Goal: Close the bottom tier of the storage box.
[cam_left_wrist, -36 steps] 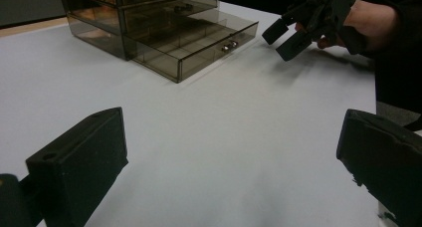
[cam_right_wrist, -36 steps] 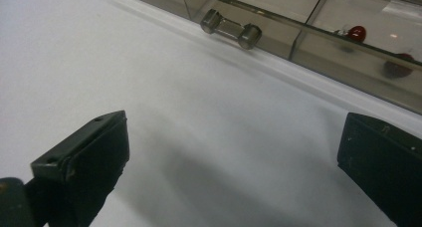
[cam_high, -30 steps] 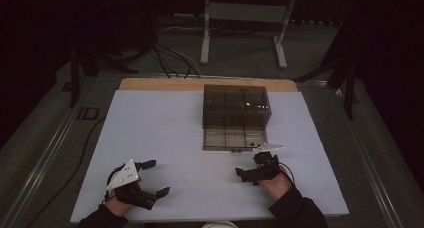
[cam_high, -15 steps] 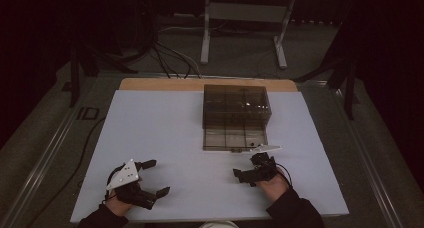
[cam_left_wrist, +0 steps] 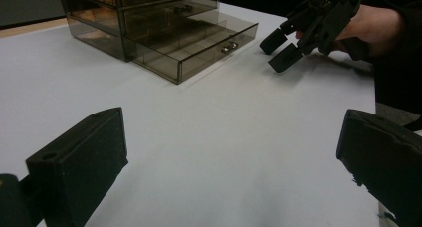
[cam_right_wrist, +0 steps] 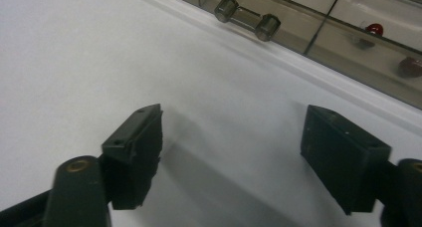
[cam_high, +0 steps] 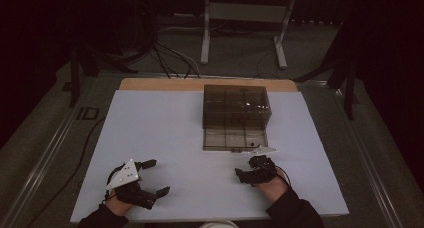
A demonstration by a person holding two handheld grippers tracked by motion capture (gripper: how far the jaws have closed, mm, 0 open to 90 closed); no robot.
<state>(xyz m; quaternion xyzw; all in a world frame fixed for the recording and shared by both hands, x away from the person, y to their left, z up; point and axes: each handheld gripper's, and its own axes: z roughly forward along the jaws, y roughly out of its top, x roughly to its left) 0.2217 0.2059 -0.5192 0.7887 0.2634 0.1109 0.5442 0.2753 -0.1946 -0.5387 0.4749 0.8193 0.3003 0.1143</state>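
Presently, a smoked transparent drawer unit (cam_high: 236, 108) stands on the white table top (cam_high: 165, 128), toward its far half and slightly right of centre. Its bottom drawer (cam_high: 234, 139) is pulled out toward the person, with a small metal knob handle (cam_right_wrist: 247, 19) on the front wall. Inside the open drawer, small dark red items (cam_right_wrist: 374, 28) lie in divided compartments, seen through the clear front in the right gripper view. The right gripper (cam_high: 241, 176) sits low over the table just in front of the drawer, near the handle but apart from it; no contact with the drawer is visible. Its jaws have just been closing, yet they stand apart with only bare table between them, and nothing is held. The left gripper (cam_high: 155, 178) rests near the front left part of the table, well apart from the drawer unit. Its jaws are spread wide, with nothing between them. A grey three-cornered plate (cam_high: 123, 174) shows on top of it. In the left gripper view the right gripper (cam_left_wrist: 279, 49) appears beyond the drawer's front corner, held in a hand (cam_left_wrist: 370, 25).
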